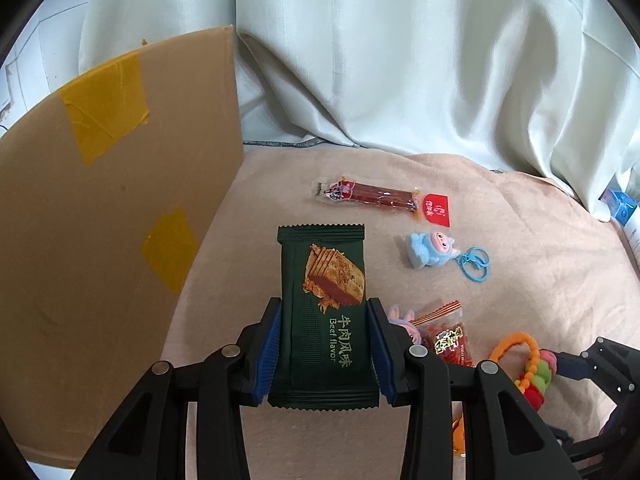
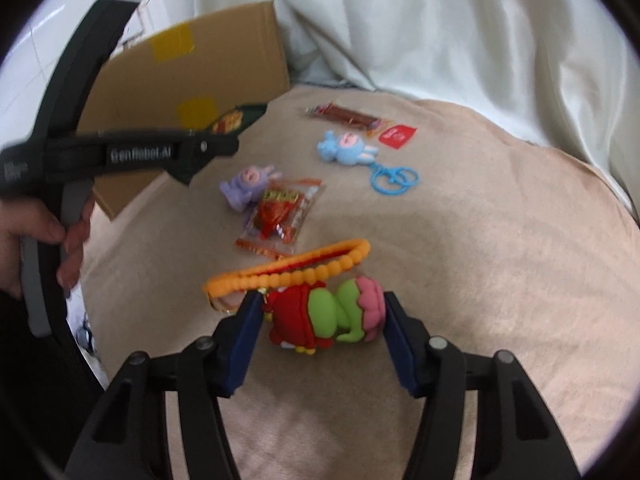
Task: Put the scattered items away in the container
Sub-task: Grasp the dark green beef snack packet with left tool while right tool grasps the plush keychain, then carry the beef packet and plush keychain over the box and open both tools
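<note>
left gripper (image 1: 323,354): nearest our left camera, its blue pads clamped on both long edges of the dark green snack packet (image 1: 323,312), which is held clear of the blanket and points away towards the far side.
right gripper (image 2: 316,326): nearest our right camera, its fingers stand on either side of the red, green and pink toy keychain (image 2: 324,316); we cannot tell whether the pads press it or only flank it.
keychain loop: we see an orange beaded loop (image 2: 288,270) curling out from the toy on its far side, lying on the blanket.
cardboard box (image 1: 104,200): on the left of the scene, brown with patches of yellow tape, its wall just left of the held packet.
blanket (image 1: 500,280): peach coloured, it carries all the loose items.
sausage stick (image 1: 376,196): far centre, in clear wrap with a red tag at its right end.
blue figure keychain (image 1: 430,250): just nearer than the sausage, its blue ring to the right.
purple figure (image 2: 248,186): left of centre, touching the red snack sachet (image 2: 280,212) that lies just nearer than it.
hand (image 2: 36,236): in our right view it grips the handle of the left tool at the left edge.
curtain (image 1: 400,60): pale, hanging along the far side.
</note>
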A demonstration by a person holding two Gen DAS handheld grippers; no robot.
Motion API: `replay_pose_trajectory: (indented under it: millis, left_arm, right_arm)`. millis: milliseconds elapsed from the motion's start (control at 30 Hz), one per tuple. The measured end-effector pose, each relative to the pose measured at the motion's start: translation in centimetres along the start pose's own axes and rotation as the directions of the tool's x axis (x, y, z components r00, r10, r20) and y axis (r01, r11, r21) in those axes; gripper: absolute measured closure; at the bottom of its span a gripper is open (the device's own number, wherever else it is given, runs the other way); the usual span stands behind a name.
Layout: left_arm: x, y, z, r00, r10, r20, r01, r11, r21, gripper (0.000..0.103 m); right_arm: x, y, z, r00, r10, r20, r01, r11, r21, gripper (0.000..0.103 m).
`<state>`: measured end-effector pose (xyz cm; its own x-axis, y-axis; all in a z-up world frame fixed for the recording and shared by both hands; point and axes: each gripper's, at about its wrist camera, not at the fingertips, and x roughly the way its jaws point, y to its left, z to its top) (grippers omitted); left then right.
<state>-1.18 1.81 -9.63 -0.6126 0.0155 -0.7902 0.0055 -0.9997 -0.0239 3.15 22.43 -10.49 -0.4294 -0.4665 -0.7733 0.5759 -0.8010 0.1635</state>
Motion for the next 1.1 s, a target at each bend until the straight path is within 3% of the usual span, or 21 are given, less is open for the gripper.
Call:
replay_pose_trajectory:
  millis: [133,267,600,833,1100]
  left_arm:
    - [-0.2,-0.1,0.1,1.0,-0.013,0.008,0.013,1.0,0.001,0.061]
    - [-1.5,-0.3,0.8,0.999,-0.029,0.043,0.029,1.0,0.008,0.061]
    - [-6.0,-0.9,3.7,0.983,-0.057,0.174,0.051,0.998,0.035,0.061]
    - [-8.2,-0.6,6.1,0.976,-0.056,0.212,0.047,0.998,0.05,0.061]
    - [-12.0,0.4,9.5,0.963,-0.061,0.263,0.042,0.996,0.079,0.061]
  right_arm:
    - [-0.5,-0.5,0.3,0.999,-0.012,0.04,0.011,0.999,0.031,0.04]
    - [-2.2,-1.6,1.5,0.99,-0.037,0.138,0.024,0.995,0.098,0.04]
    - [-7.4,-3.2,6.3,0.933,-0.169,0.319,0.117,0.978,0.174,0.04]
    - [-9.3,-2.4,8.8,0.907,-0.197,0.373,0.142,0.975,0.17,0.04]
    - [-10.3,-0.5,12.4,0.893,-0.216,0.395,0.151,0.97,0.19,0.04]
